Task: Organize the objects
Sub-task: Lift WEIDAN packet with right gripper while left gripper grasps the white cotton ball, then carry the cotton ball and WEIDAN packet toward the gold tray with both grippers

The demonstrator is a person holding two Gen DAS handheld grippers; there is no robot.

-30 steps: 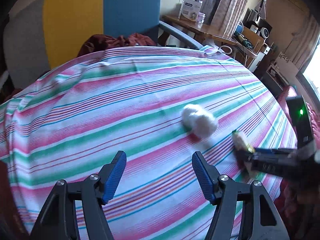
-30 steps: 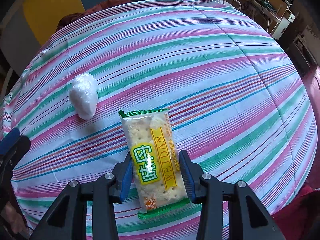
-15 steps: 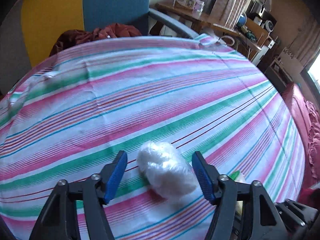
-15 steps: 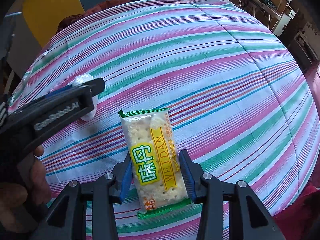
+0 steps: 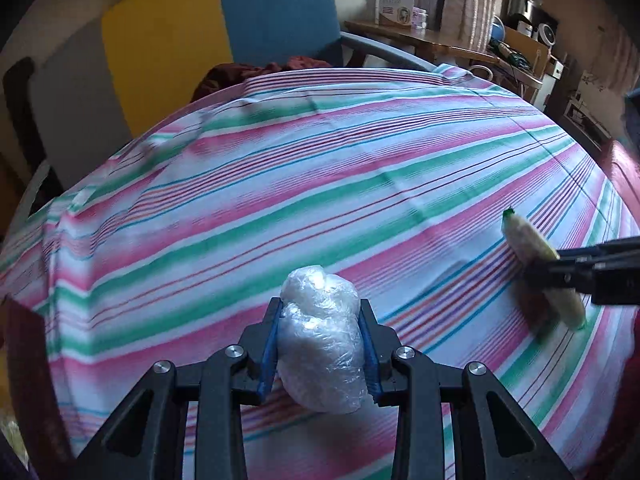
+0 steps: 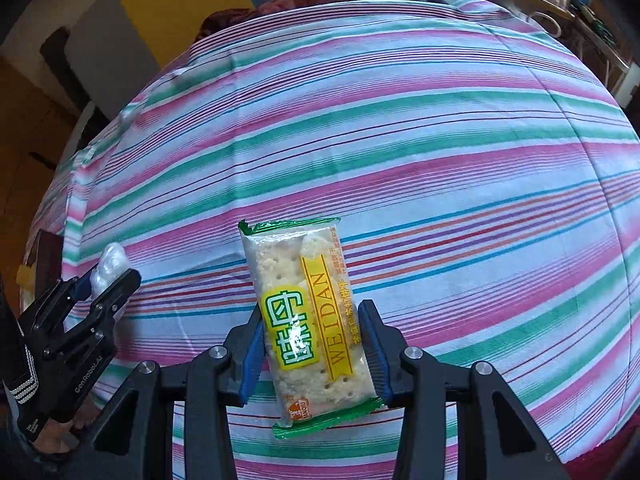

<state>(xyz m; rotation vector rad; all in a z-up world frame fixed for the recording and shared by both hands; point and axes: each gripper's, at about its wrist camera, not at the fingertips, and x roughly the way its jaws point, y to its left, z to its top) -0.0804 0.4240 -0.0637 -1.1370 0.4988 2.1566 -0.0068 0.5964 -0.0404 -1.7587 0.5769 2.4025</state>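
Nearest in the left wrist view, the left gripper (image 5: 320,344) has its jaws pressed on both flanks of a wad (image 5: 322,340) of crinkled clear plastic, which bulges out above and below the blue pads; the grip looks made, and whether the wad is lifted off the cloth cannot be told. In the right wrist view the right gripper (image 6: 312,354) clamps a cracker pack (image 6: 310,320) across its width, jaws narrow on the lower half, so the pack's long axis runs along the line of the fingers: its green-sealed far end points away over the striped cloth (image 6: 400,140), the near seal hangs back toward the camera, and the yellow label faces up. From the left wrist view the same pack shows edge-on at the right, slanting down toward the cloth. The wad is a rough oval, its longer way also running away from the gripper. So both loose things are in hand, and the picking part of the job seems done. What remains is the placing, and no tray, box or marked spot shows on the surface, so where they go cannot be judged. Beyond the cloth stand a chair back (image 5: 224,32) in yellow and blue and a cluttered side desk (image 5: 440,44).
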